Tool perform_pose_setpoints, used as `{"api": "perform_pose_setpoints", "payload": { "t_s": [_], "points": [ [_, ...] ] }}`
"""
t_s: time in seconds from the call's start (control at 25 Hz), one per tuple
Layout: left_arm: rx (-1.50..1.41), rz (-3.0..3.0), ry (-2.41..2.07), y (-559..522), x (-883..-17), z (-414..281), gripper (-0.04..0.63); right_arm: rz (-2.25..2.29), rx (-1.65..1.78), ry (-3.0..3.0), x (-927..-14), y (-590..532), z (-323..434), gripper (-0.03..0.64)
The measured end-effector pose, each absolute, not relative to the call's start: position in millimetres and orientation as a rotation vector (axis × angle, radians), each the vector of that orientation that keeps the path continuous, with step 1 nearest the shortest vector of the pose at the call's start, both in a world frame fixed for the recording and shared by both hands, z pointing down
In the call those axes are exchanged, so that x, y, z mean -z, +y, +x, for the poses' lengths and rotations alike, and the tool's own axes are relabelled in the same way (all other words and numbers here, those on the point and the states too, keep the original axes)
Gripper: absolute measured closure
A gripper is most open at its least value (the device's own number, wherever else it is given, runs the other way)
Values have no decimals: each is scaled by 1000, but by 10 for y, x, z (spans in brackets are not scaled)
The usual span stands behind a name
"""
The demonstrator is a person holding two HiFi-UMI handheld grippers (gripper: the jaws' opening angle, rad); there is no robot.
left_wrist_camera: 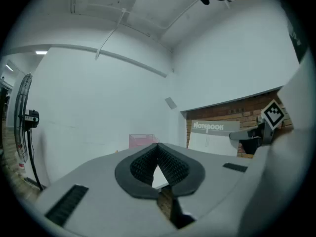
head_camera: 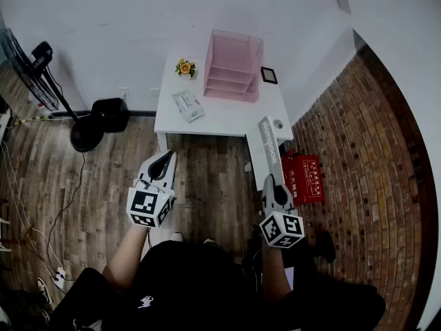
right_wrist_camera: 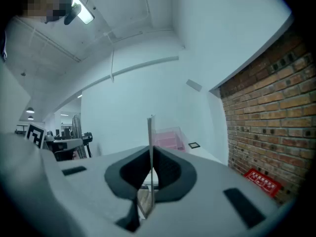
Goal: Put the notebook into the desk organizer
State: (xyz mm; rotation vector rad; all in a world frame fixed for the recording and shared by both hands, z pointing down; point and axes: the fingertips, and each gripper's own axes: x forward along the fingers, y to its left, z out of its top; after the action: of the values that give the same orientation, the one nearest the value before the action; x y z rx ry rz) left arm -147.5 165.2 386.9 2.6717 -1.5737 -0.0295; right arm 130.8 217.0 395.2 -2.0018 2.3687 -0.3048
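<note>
Item: notebook, grey, with a printed title. Location: clamped between the tips of the right claw, which grips its near end. The rest juts forward beyond the tips, in the air above the floor, short of the desk organizer.

Left claw: jaws together, nothing between them, held level with the right one and well apart from it.

Surroundings: a white counter against a white wall. On it are the pink tiered organizer at the back, a small pot of flowers, a packet and a small dark frame. Wood-plank floor; brick wall to the right; a red box at its foot; a standing fan to the left.

Attitude: the notebook stands on edge, showing as a thin upright line in the right gripper view. Its titled cover faces the left claw. Its long axis runs away from the person toward the counter's near right corner.
</note>
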Motion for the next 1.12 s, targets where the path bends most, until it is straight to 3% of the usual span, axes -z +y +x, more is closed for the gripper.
{"api": "perform_pose_setpoints", "payload": {
  "t_s": [1.12],
  "points": [
    [4, 2603, -1602, 1621, -4097, -2124, 592, -1960, 332, 2390, -3949, 2022, 817, 606]
  ]
}}
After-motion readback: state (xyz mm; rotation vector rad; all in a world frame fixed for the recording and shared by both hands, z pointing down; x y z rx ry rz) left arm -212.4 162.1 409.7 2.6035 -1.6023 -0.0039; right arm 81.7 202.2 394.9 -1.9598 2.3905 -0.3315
